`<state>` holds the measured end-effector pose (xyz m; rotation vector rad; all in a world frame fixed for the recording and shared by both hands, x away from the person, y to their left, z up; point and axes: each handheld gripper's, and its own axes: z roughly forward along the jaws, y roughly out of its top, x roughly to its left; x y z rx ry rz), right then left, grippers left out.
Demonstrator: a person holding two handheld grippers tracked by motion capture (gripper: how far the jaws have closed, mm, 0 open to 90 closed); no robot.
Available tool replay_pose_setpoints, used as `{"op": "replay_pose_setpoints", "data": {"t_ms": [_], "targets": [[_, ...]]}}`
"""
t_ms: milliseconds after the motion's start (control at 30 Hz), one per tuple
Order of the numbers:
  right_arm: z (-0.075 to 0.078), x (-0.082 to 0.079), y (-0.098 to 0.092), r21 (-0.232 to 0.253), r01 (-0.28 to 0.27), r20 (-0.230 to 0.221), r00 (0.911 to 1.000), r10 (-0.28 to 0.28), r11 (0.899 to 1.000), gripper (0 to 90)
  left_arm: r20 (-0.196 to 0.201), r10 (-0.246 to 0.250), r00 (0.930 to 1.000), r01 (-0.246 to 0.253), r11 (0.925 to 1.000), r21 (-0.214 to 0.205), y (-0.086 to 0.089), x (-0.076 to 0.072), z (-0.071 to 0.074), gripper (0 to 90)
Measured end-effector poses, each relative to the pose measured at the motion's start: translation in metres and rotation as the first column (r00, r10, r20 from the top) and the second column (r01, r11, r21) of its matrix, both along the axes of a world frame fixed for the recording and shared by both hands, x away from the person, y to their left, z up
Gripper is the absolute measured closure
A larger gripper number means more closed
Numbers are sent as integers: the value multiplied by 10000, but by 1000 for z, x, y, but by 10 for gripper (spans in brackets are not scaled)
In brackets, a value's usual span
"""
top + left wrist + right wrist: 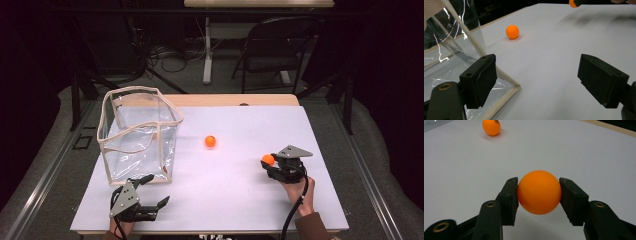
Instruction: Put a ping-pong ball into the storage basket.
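Right hand-held gripper (pixel 268 163), seen from the high view, holds an orange ball (pixel 268 159) near the right side of the white bench (pixel 240 200). A second orange ball (pixel 210 141) lies free in the middle, well apart from it. A clear bag (pixel 137 132) stands upright at the left, and the left hand-held gripper (pixel 157 192) is just in front of it.

From the left gripper view, the jaws stand wide with nothing between them, beside the bag's corner (pixel 506 82).

From the right gripper view, both pads (pixel 510 197) press on the held ball (pixel 539 192).
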<state>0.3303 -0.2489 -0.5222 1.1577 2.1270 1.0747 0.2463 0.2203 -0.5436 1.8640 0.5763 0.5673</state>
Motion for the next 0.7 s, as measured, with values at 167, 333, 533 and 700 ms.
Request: {"op": "replay_pose_setpoints", "data": {"t_ms": [167, 333, 533, 700], "targets": [[3, -1, 2, 29, -80, 113, 9999, 80, 10000, 509, -14, -76, 10000, 76, 10000, 32, 0, 0, 0, 158], [8, -2, 5, 90, -194, 233, 9995, 192, 9998, 509, -12, -82, 10000, 82, 10000, 12, 0, 0, 0, 159], [11, -2, 10, 103, -299, 283, 9992, 296, 9995, 509, -7, -80, 10000, 80, 10000, 28, 0, -1, 0, 159], [14, 0, 16, 147, -464, 315, 9984, 460, 9988, 510, 3, -76, 10000, 76, 10000, -11, 0, -1, 0, 159]]}}
